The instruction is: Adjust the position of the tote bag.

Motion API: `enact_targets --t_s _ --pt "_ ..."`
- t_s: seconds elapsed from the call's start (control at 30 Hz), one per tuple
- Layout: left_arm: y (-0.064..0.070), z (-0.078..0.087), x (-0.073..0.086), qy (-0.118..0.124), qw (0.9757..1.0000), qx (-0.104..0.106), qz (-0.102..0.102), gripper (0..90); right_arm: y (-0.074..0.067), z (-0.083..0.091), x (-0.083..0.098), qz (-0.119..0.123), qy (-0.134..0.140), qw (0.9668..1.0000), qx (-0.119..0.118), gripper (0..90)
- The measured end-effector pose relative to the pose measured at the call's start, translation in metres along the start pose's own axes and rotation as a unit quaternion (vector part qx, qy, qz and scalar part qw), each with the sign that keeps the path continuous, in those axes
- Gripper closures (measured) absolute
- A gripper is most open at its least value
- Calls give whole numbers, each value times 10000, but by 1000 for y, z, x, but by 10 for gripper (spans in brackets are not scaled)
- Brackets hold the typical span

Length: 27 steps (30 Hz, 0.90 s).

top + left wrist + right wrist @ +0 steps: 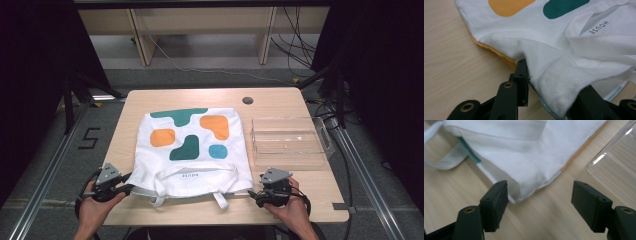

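Observation:
A white tote bag (192, 145) printed with orange, green and blue shapes lies flat on the wooden table (295, 200), its handles (220, 199) toward me. My left gripper (131, 189) is at the bag's near left corner. In the left gripper view that corner of the bag (549, 50) is bunched between the jaws of the left gripper (551, 85) and drapes over one of them, still loose with a gap around it. My right gripper (251, 194) is at the near right corner. The right gripper (541, 195) stands wide open, and the bag's corner (524, 157) just reaches in between its jaws.
A clear plastic tray (290, 142) stands on the table right of the bag, close to my right gripper's far side (619, 157). A round cable hole (247, 100) sits near the table's far edge. Bare wood runs along the front edge.

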<state>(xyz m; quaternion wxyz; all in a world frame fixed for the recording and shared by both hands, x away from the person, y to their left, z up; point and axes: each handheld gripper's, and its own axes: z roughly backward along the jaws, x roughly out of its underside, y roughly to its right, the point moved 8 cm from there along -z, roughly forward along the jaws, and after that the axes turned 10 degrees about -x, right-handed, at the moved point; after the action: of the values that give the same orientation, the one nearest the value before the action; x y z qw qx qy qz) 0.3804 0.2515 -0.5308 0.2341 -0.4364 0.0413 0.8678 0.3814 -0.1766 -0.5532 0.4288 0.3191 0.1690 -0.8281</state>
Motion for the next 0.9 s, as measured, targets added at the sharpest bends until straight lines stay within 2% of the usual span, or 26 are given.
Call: enact_targets --t_s 0.03,0.07,0.13,0.17,0.2,0.27,0.3,0.37,0.4,0.43,0.47,0.5,0.53,0.57,0.6,0.63,0.67,0.7,0.73,0.77,0.8,0.83,0.87,0.9 --pt "1 -1 0 -2 9999 -2 103 685 1 -3 -2 -13 -18 10000 42 315" --pt "0 -1 0 2 10000 8 30 684 2 -5 -4 46 2 10000 56 328" --pt "0 -1 2 -50 10000 27 11 673 4 -11 -9 107 -13 9999 109 335" --pt "1 -3 2 25 9999 5 153 673 4 -14 -11 144 -44 9998 160 342" --pt "0 -2 4 -72 10000 36 32 661 5 -17 -14 184 -93 9996 197 353" --pt "0 -4 5 -83 9999 28 81 624 6 -22 -18 259 -101 9993 250 367" --pt "0 -5 9 -216 9998 10 9 605 6 -26 -22 285 -74 9992 277 390" --pt "0 -8 12 -249 9997 1 -71 589 5 -28 -24 347 -115 9989 279 419" --pt "1 -10 17 -412 9991 33 -71 550 4 -33 -26 445 -168 9984 298 464" --pt "2 -13 18 -347 9994 10 10 550 4 -33 -26 445 -168 9984 298 464" --pt "3 -17 23 -441 9989 89 86 531 3 -36 -27 485 -208 9982 285 479" --pt "3 -17 23 -441 9989 89 86 528 3 -36 -27 485 -208 9982 285 479" --pt "3 -19 23 -455 9987 106 193 528 3 -38 -28 510 -225 9980 296 481" --pt "2 -18 23 -497 9986 114 133 523 5 -39 -29 449 -227 9982 341 487" --pt "1 -19 22 -412 9989 68 189 524 5 -40 -29 361 -226 9986 324 518" --pt "1 -18 22 -459 9987 104 181 552 7 -40 -30 291 -223 9989 282 549" --pt "2 -19 21 -389 9990 108 197 683 7 -42 -30 320 -175 9991 225 662" --pt "2 -19 21 -386 9991 109 98 715 7 -42 -30 329 -136 9993 138 698" --pt "0 -17 23 -504 9986 82 -165 715 7 -42 -30 329 -136 9993 138 698" --pt "1 -19 22 -421 9990 36 -134 743 7 -43 -30 344 -95 9993 127 738" --pt "3 -20 22 -421 9990 87 -74 762 8 -43 -29 409 -123 9990 143 773" --pt "1 -18 22 -418 9989 122 -187 773 9 -42 -29 406 -132 9990 121 791" --pt "1 -18 20 -298 9994 129 -146 781 9 -41 -30 371 -98 9992 89 811" --pt "0 -16 20 -333 9991 152 -226 789 10 -39 -32 372 -23 9993 103 834"
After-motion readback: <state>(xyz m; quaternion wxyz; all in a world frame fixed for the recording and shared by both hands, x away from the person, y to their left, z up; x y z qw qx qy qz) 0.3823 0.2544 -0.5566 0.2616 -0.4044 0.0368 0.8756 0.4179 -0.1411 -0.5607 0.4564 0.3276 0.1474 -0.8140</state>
